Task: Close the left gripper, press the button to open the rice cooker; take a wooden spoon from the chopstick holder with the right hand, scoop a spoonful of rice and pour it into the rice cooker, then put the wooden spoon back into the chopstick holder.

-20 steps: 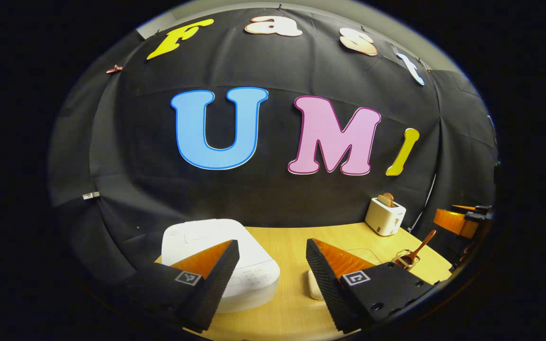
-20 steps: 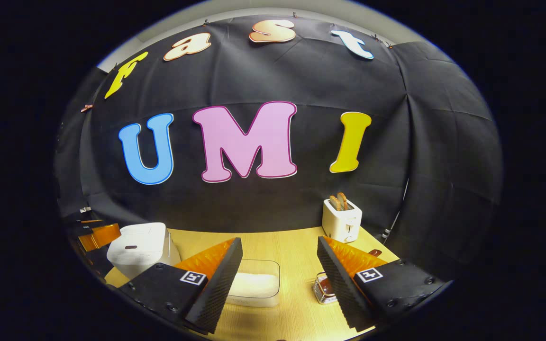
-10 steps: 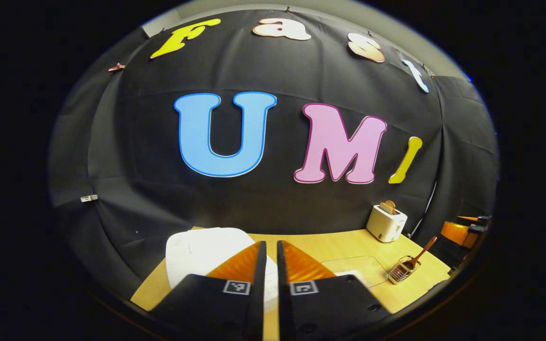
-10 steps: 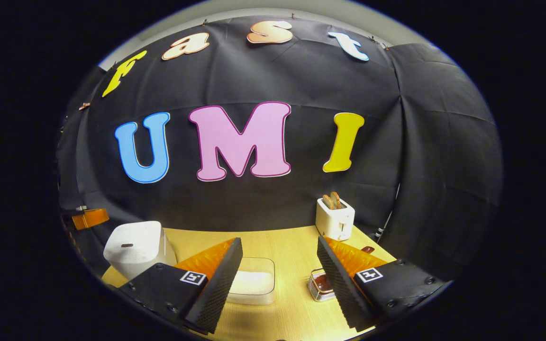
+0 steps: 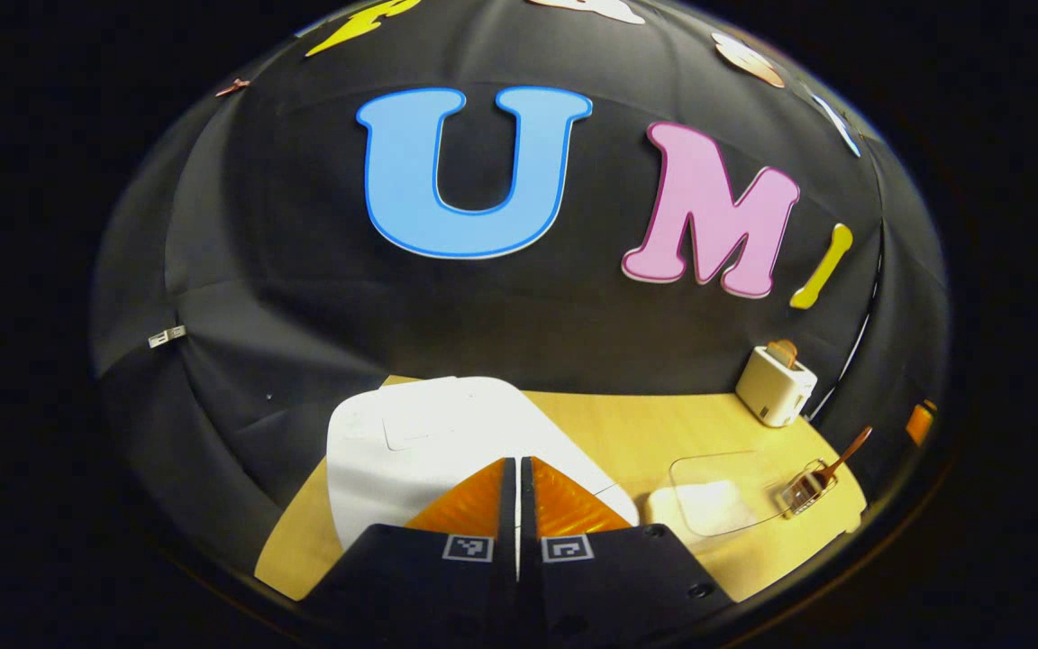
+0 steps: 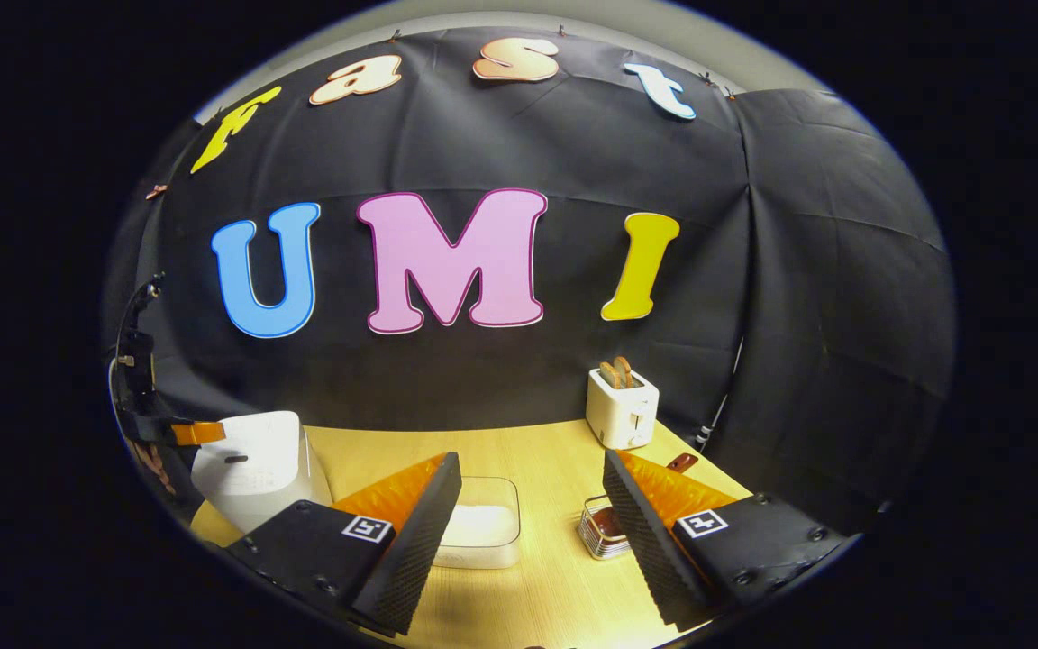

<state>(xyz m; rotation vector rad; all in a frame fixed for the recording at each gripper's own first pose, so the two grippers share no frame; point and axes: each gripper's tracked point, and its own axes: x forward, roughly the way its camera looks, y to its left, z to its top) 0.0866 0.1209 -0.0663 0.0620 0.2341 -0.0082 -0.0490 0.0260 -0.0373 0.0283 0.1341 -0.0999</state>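
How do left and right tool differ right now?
The left tool has its fingers closed together; the right tool is spread wide. The left tool points down over the white rice cooker; the right tool frames the clear rice container and the wire chopstick holder. Both hold nothing.

Left hand-held gripper (image 5: 517, 469) with fingers pressed together; right hand-held gripper (image 6: 532, 464) with fingers wide apart.
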